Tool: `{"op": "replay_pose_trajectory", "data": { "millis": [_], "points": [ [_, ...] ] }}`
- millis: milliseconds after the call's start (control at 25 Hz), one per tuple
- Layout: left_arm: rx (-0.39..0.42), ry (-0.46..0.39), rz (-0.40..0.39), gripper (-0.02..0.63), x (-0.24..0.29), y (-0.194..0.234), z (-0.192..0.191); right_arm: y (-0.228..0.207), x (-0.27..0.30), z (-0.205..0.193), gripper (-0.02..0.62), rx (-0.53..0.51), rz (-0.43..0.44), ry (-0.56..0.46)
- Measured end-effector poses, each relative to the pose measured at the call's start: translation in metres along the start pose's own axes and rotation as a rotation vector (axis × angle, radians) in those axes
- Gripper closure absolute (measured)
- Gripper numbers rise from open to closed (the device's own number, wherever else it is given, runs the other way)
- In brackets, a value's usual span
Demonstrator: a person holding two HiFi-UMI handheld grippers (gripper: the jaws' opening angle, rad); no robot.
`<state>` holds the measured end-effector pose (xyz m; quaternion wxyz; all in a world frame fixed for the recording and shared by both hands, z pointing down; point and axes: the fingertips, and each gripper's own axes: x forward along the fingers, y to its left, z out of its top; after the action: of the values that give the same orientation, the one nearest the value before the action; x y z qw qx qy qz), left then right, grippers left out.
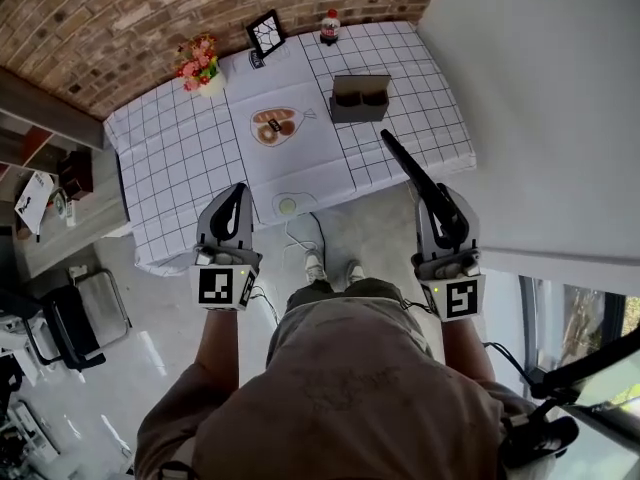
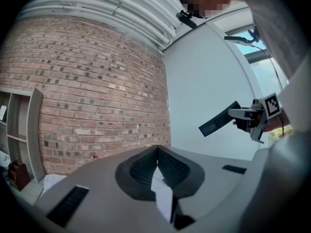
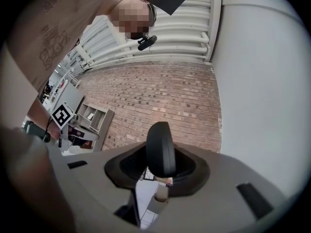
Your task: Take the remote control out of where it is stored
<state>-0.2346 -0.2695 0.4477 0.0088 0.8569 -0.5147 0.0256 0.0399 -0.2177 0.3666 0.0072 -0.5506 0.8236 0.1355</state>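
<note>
Right gripper (image 1: 443, 216) clamped remote control (image 1: 405, 163) by one end; left gripper (image 1: 235, 198) pinched closed, empty. Risk: long overhang could have levered remote loose, slipping from pads.

No lettering is readable; the shirt print (image 3: 51, 47) is blurred.

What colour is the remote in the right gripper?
Black. The remote shows best in the head view.

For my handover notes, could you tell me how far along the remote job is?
Done: the remote is out, clear of the box on the table. In hand: the right gripper clamps it; the left gripper is shut, empty. Left: seemingly nothing.
</note>
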Motion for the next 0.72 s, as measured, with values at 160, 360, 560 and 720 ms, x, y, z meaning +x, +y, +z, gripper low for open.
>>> {"op": "replay_pose_trajectory", "data": {
  "millis": [160, 360, 560, 720],
  "points": [
    [0.001, -0.013, 0.003, 0.595, 0.003, 0.005, 0.005, 0.007, -0.003, 0.004, 0.474, -0.012, 0.009, 0.005],
    [0.012, -0.006, -0.001, 0.594, 0.003, 0.002, 0.005, 0.006, -0.008, 0.003, 0.474, -0.011, 0.014, 0.020],
    [0.019, 0.002, 0.019, 0.594, -0.003, -0.007, 0.000, -0.001, -0.024, 0.000, 0.474, -0.004, 0.016, 0.016],
    [0.026, 0.000, 0.036, 0.594, -0.010, -0.022, 0.006, -0.010, -0.043, 0.002, 0.474, 0.008, 0.019, 0.007]
  ]
}}
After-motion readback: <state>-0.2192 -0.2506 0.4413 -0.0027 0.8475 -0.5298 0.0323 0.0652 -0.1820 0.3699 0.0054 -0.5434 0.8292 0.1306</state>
